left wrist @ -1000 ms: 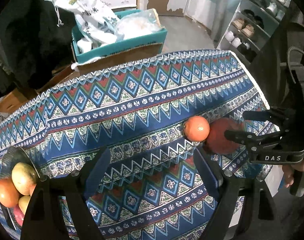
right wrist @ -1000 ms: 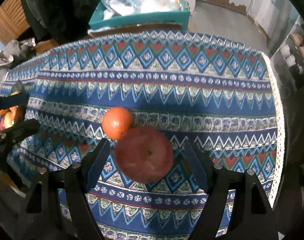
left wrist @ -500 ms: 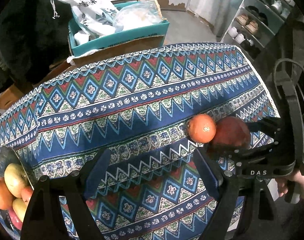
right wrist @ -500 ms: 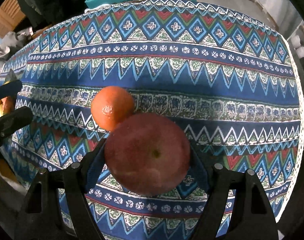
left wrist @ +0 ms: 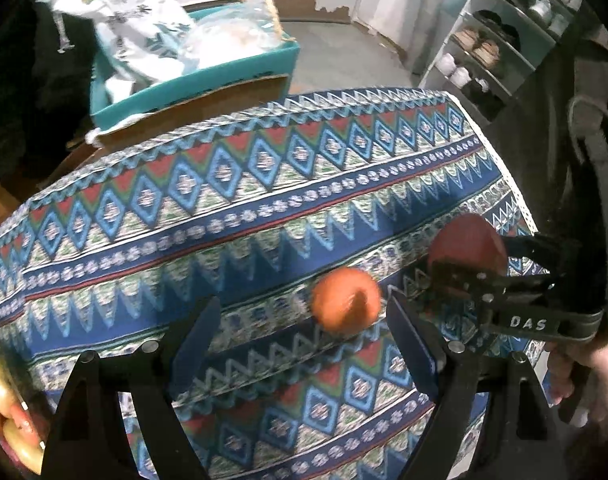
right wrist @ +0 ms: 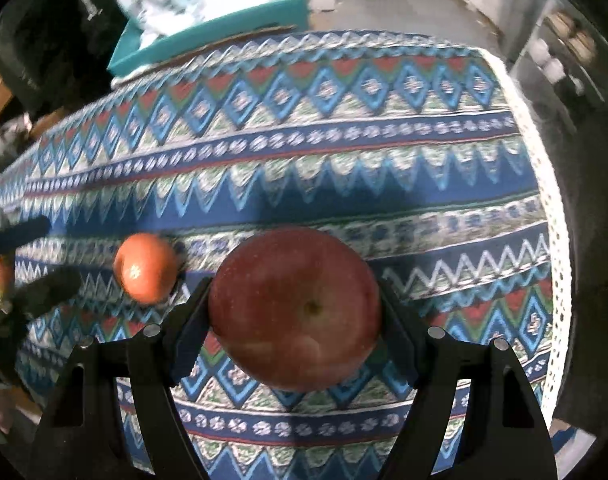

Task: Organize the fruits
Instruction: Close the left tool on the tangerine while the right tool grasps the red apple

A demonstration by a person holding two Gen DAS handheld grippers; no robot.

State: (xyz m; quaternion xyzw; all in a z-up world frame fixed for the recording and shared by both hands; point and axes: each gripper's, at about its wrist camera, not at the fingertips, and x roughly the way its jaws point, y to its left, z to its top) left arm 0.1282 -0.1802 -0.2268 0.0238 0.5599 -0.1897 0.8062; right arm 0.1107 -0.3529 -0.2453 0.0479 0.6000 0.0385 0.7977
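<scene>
Patterned tablecloth [right wrist: 344, 152] filled both views, w/ the red apple [right wrist: 295, 308] as landmark: right gripper [right wrist: 295, 316] straddled it, jaws apart, pads at its flanks but a firm clamp couldn't be confirmed. Orange [left wrist: 346, 300] lay just left of the apple, not yet inside the spread, empty left gripper [left wrist: 304, 340]. Risk, IMO: closing off-centre could squirt the apple toward the nearby cloth edge, or nudge the orange rolling.

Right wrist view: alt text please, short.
A large red apple sits between the right gripper fingers, which flank it closely on a blue, red and white patterned tablecloth. A smaller orange lies to its left, and the left gripper enters at the left edge.
</scene>
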